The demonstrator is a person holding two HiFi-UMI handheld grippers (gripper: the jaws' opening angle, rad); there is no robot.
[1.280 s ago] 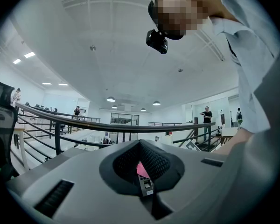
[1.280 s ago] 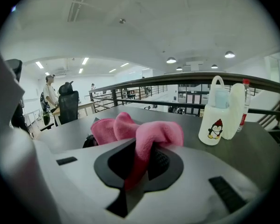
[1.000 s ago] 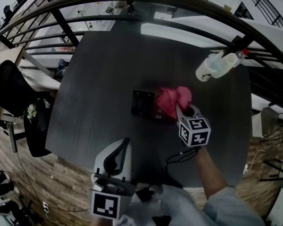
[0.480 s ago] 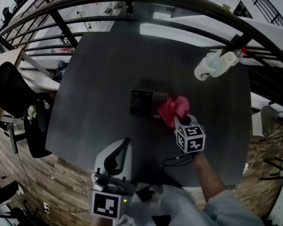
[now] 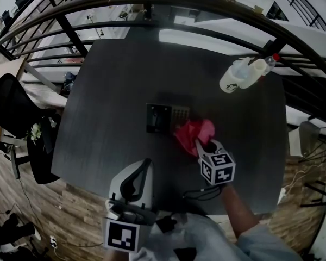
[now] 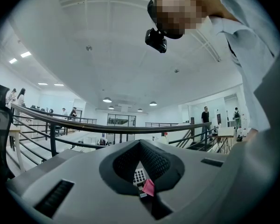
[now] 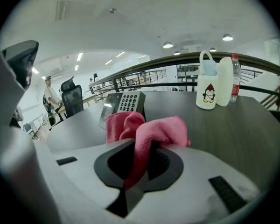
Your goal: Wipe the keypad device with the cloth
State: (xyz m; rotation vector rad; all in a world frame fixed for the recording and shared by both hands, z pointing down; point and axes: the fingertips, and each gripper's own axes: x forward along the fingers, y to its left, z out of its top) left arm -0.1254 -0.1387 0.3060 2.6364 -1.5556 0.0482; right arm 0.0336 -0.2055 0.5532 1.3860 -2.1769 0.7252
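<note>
Pinching the cloth (image 5: pixel 191 130) at the keypad's (image 5: pixel 166 117) four o'clock, the right tool (image 5: pixel 202 143) may shove the unheld keypad, since the left tool (image 5: pixel 144 168) rests pressed together at six o'clock.

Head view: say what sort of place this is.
Probably an open-plan office, on a mezzanine: a dark table beside a black railing, an office chair at its edge, and desks beyond the rails.

Cloth (image 5: pixel 193 131) soft fleecy fabric; keypad device (image 5: pixel 168 118) hard plastic (screen (image 5: pixel 157 118) glossy); table (image 5: pixel 114 86) matt, faintly grained.
</note>
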